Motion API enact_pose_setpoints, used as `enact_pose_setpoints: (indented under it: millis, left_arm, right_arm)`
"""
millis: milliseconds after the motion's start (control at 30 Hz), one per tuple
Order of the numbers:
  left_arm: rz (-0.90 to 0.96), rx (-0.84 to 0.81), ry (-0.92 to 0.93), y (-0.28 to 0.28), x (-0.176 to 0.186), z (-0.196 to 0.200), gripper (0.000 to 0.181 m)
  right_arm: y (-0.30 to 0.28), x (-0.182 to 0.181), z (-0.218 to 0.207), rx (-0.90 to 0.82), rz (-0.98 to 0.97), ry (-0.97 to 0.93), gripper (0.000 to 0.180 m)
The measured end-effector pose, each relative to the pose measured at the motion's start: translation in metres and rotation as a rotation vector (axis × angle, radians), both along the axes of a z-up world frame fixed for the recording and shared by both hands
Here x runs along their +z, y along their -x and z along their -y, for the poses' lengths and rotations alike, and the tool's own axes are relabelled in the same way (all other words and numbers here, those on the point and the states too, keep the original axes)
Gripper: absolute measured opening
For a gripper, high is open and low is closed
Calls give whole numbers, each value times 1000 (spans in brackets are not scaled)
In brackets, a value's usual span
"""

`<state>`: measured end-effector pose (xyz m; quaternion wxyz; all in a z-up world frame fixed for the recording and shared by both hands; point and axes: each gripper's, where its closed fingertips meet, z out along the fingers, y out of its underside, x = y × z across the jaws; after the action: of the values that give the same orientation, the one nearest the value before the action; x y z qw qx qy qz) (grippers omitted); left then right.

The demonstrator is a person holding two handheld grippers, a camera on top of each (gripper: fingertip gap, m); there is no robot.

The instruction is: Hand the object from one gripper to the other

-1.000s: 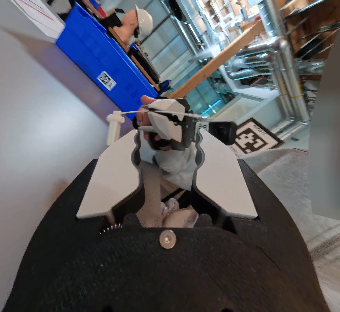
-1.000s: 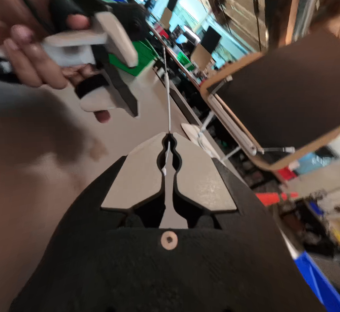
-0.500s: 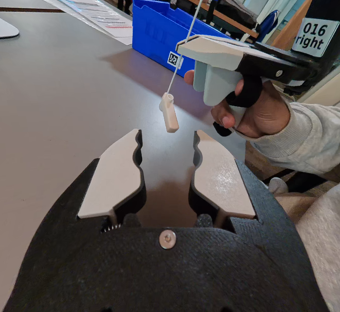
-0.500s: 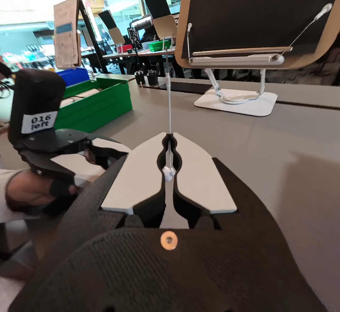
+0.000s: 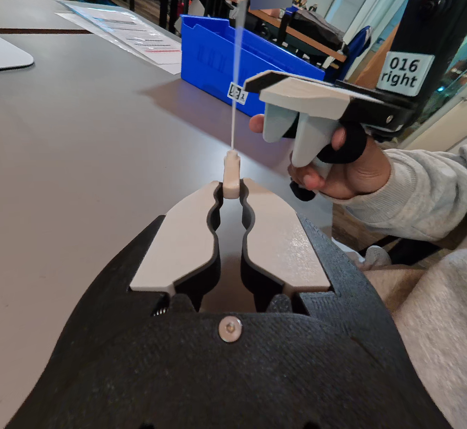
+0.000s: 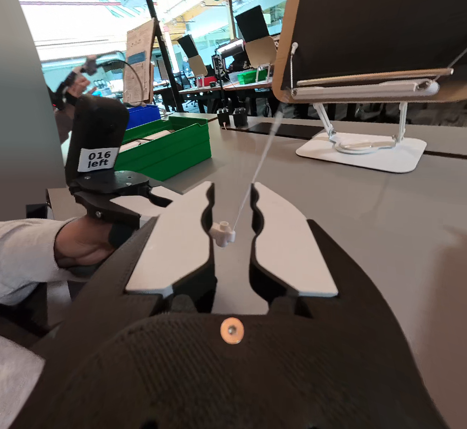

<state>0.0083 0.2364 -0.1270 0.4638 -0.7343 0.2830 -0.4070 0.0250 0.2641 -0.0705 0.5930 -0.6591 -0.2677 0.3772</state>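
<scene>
Grey tabletop (image 5: 75,139) in an open workshop, blue bin (image 5: 217,50) upper centre. Left hand-held gripper (image 5: 231,185), previously wide, now pinches the white swab (image 5: 231,179) at frame centre; right hand-held gripper (image 6: 232,187), previously clamped, stands parted around it.

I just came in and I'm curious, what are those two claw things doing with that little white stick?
A person is passing a thin white swab between grippers. The left gripper is pinching its stubby handle end. The right gripper is open, and the swab's other end sits loosely between its fingers, above the grey table.
</scene>
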Motion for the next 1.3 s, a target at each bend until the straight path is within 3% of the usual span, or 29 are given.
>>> enact_pose_setpoints:
  millis: [100, 200, 467, 767, 967, 1100, 1300]
  left_arm:
    - [65, -11, 38, 3, 5, -1, 12]
    - [140, -17, 55, 9, 13, -3, 12]
    - [266, -152, 85, 12, 28, 6, 12]
    - [229, -254, 96, 1, 23, 21, 12]
    - [280, -248, 115, 2, 26, 19, 13]
    - [299, -197, 113, 6, 26, 12, 33]
    - [352, -171, 129, 11, 29, 6, 39]
  right_arm:
    - [1, 0, -1, 21, 13, -74, 42]
    - [2, -7, -1, 80, 31, -86, 43]
    - [22, -31, 30, 489, -86, 247, 34]
    - [23, -31, 37, 521, -55, 212, 16]
    - [23, -25, 38, 517, -65, 191, 14]
    - [19, -17, 34, 492, -95, 168, 13]
    - [3, 17, 16, 308, -70, 73, 13]
